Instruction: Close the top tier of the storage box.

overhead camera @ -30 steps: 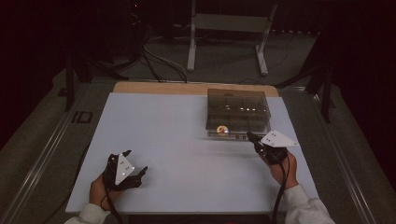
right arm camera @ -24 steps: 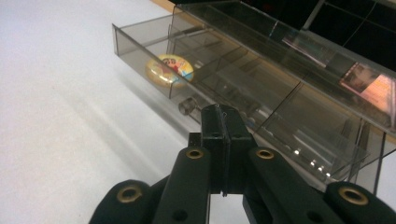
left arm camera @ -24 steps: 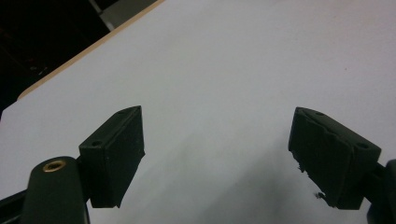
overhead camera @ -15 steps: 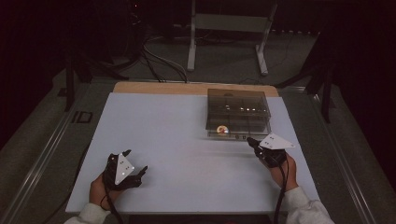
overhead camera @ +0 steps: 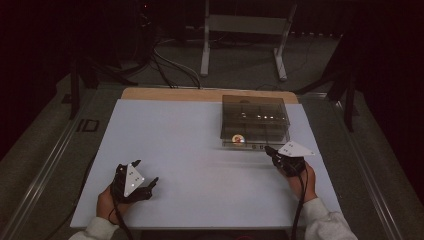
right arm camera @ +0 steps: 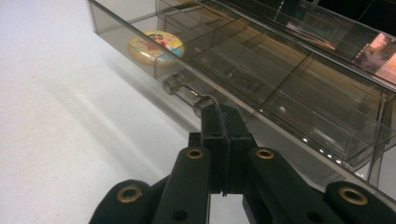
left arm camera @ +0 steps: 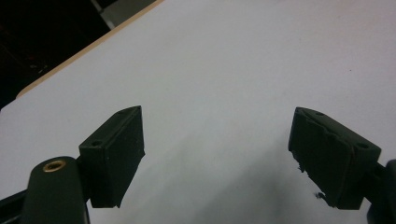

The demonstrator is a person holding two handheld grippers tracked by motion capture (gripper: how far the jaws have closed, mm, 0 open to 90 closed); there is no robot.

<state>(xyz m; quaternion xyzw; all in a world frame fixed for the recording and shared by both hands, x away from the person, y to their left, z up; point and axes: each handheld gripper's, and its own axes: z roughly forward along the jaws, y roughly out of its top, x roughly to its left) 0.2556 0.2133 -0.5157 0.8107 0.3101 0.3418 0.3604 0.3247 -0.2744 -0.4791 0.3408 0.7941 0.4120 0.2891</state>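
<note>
Now the right gripper (overhead camera: 270,150) sits at the near right of the table (overhead camera: 170,145), its jaws clenched flat together with nothing between them. Its tips are at the near front of a smoky clear box (overhead camera: 255,120), right by the clear rod handle (right arm camera: 189,95) on that front; whether they touch it I cannot tell. The box stands at the far right of the table, divided into compartments. A round badge (right arm camera: 156,45) with a cartoon picture lies in its near left compartment, left of the handle. The left gripper (overhead camera: 145,172) rests at the near left, well apart from the box, jaws spread wide over bare table with nothing between the pads (left arm camera: 116,154).
</note>
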